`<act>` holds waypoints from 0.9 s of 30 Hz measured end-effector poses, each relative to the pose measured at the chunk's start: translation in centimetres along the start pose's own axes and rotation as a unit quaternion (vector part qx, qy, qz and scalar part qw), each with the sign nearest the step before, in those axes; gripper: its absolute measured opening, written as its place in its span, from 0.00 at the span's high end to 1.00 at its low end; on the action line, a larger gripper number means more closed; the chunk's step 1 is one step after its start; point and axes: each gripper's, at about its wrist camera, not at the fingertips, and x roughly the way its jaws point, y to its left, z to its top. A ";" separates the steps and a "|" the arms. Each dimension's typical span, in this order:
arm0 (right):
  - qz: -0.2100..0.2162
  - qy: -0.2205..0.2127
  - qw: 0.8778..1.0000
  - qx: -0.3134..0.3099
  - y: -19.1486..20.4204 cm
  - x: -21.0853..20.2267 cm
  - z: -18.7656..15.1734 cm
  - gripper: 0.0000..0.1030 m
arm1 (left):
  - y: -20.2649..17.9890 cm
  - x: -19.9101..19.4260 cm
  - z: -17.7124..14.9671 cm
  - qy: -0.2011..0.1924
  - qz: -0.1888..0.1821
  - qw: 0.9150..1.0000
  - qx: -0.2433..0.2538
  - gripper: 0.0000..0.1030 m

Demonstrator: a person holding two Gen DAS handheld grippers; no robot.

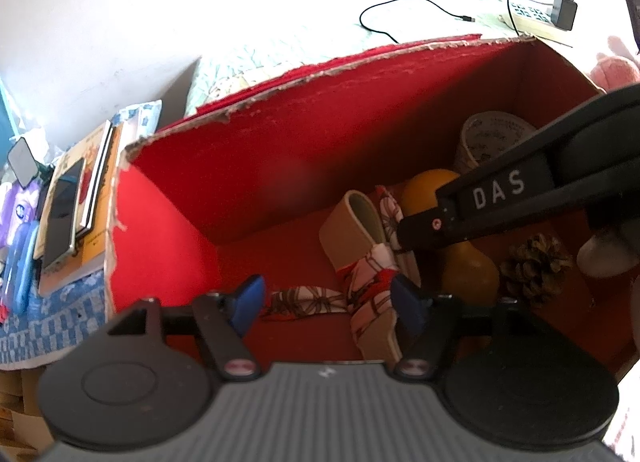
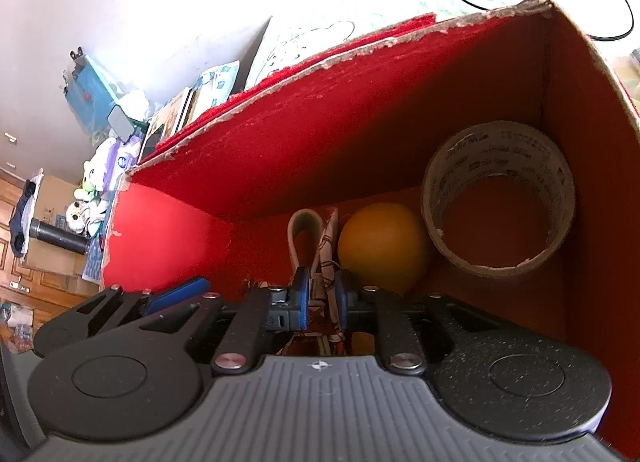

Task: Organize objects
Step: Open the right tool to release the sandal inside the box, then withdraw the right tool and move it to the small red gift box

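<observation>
1. Nearest the right wrist camera, the right hand-held gripper [image 2: 320,300] is seen narrowed onto the patterned fabric strap [image 2: 329,262] of a sandal-like item, the cloth being pinched between the blue pads [image 2: 302,296].
2. The beige wedge sandal [image 1: 354,230] is found lying on the floor of the red cardboard box [image 1: 256,150], roughly mid-box, with its fabric strap trailing toward the left gripper.
3. The left hand-held gripper [image 1: 326,302] is held wide, nothing being gripped; its blue pads [image 1: 250,298] stand on either side of the strap and the sole without a visible hold.
4. The strap is judged soft and limp: it will likely sag and slip if only a thin fold is taken, and the sole will probably swing below it. The sole looks stiff and fairly light, so its edge is judged the steadier place to be taken.
5. An orange gourd-shaped object [image 2: 382,248] is seen just beside the sandal; it looks smooth and rounded, and rolling or slipping is to be expected if it is nudged.
6. A tape roll [image 2: 500,198] stands against the box's far corner, and a pine cone [image 1: 534,264] lies near the gourd; the cone is judged brittle.
7. Whether the sandal touches the gourd cannot be told.
</observation>
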 end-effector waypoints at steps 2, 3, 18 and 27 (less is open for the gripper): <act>0.002 -0.001 1.000 0.000 0.0 0.0 0.0 0.83 | 0.1 0.1 0.0 0.002 -0.003 1.000 0.000 0.28; 0.003 -0.001 1.000 0.000 0.0 0.0 0.0 0.83 | 0.2 0.1 0.1 0.003 -0.005 1.000 -0.001 0.28; 0.003 -0.080 0.997 -0.006 0.3 -2.7 -0.9 0.76 | 0.2 -2.3 0.6 -0.015 0.038 0.999 -0.018 0.24; -0.007 -0.162 0.986 -0.039 2.3 -7.1 -3.3 0.62 | 1.2 -6.6 -0.3 -0.050 0.061 0.996 -0.044 0.24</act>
